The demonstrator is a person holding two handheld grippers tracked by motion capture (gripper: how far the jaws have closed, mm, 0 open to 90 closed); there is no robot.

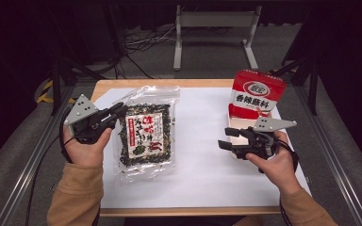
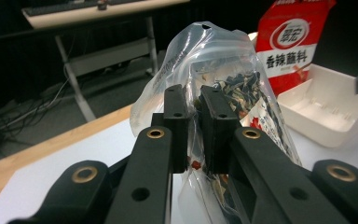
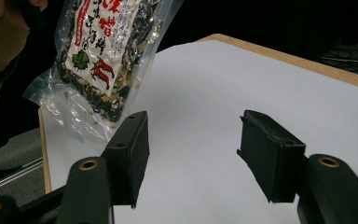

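1. The left gripper (image 2: 193, 126) has its black jaws pinched tight on the edge of the clear plastic bag of dark dried seaweed mix with a red-and-white label (image 1: 146, 132). In the left gripper view the bag stands up from the jaws, lifted off the white paper sheet (image 1: 202, 174).
2. The right gripper (image 3: 193, 156) is nearer the table's middle, jaws wide with nothing between them.
3. From the right gripper the bag lies across the sheet towards the person's left, its long axis running up and away; a second grip would likely take its free side.
4. Farther off, a red-and-white seasoning pouch (image 1: 256, 93) stands in a shallow white tray (image 2: 326, 112).
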